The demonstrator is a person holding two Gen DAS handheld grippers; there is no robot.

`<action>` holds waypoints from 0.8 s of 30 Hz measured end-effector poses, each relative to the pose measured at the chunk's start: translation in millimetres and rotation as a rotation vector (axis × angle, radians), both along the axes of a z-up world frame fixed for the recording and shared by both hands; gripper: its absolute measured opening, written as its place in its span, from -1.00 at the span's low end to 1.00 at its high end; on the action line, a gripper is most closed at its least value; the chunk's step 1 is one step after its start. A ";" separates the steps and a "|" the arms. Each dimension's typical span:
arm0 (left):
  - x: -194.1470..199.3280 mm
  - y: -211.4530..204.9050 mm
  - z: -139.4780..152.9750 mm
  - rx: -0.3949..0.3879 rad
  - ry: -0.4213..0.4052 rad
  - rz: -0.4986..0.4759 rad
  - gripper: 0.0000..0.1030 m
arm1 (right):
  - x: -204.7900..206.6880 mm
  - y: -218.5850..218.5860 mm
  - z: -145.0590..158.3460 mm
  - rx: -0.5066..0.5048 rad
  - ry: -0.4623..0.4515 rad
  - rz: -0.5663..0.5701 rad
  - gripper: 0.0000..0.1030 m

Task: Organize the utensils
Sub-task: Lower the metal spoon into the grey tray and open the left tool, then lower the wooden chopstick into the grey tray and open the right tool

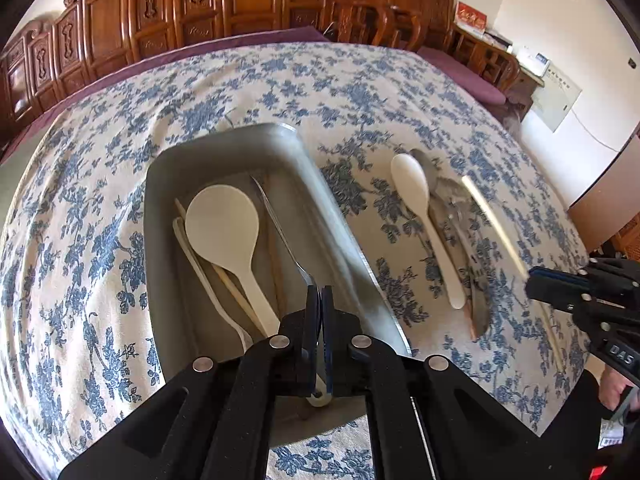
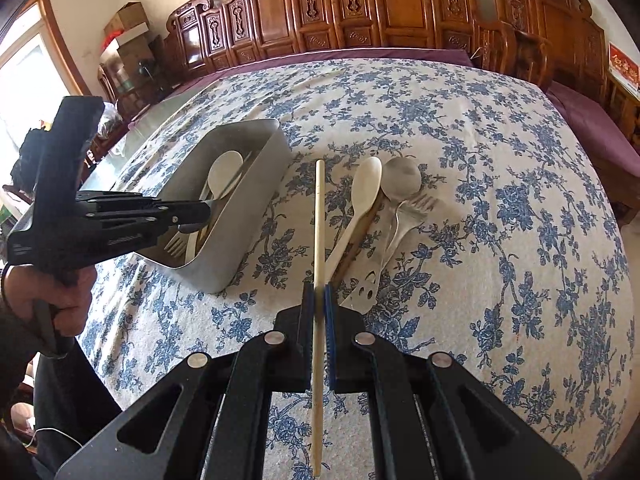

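the left gripper (image 1: 321, 300) hangs over the near end of the grey metal tray (image 1: 224, 148), its two pads pinched tight on the thin handle of a metal fork (image 1: 280, 228). from the right wrist view the fork's tines stick out below that gripper, over the tray's near corner, while the handle runs on past the pads toward the tray's far end. a hand (image 2: 52, 292) grips that tool from below.

inside the tray lie a broad white rice paddle (image 1: 224, 224), a pale chopstick (image 1: 236, 292) crossing under it, and a thin white handle along the left wall; i can't tell what sort of utensil that last one is.

the right gripper (image 2: 319, 300) is clamped narrow on a single pale chopstick (image 2: 319, 216), which passes straight through between the blue pads, its far end reaching forward above the blue floral tablecloth (image 2: 500, 152) and its near end trailing back under the tool.

just right of the tray, on the cloth, the rest of the utensils sit in a loose pile: a cream spoon (image 2: 360, 196), a metal spoon (image 2: 402, 178) touching it, a fork (image 2: 416, 208) leaning against that, a brown stick under the cream spoon, and a slotted metal handle end (image 2: 362, 292) closest to the right gripper.

carved wooden panels (image 2: 360, 8) stand behind the table.
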State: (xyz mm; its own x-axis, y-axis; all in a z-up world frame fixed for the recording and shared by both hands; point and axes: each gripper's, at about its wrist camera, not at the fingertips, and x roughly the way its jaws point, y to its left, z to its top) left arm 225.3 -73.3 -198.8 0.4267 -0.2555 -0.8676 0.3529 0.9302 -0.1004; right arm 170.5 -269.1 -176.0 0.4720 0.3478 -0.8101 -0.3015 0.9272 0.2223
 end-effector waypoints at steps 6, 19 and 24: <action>1.7 0.9 -0.3 0.024 0.004 0.008 -0.96 | -0.4 2.0 2.6 -0.002 -0.006 0.001 -0.88; -33.1 45.1 46.9 0.004 -0.104 0.071 -0.67 | 14.0 39.3 27.9 0.016 -0.044 0.035 -0.88; -43.8 70.1 60.7 0.013 -0.141 0.097 -0.60 | 29.0 68.1 37.3 0.016 -0.055 0.069 -0.88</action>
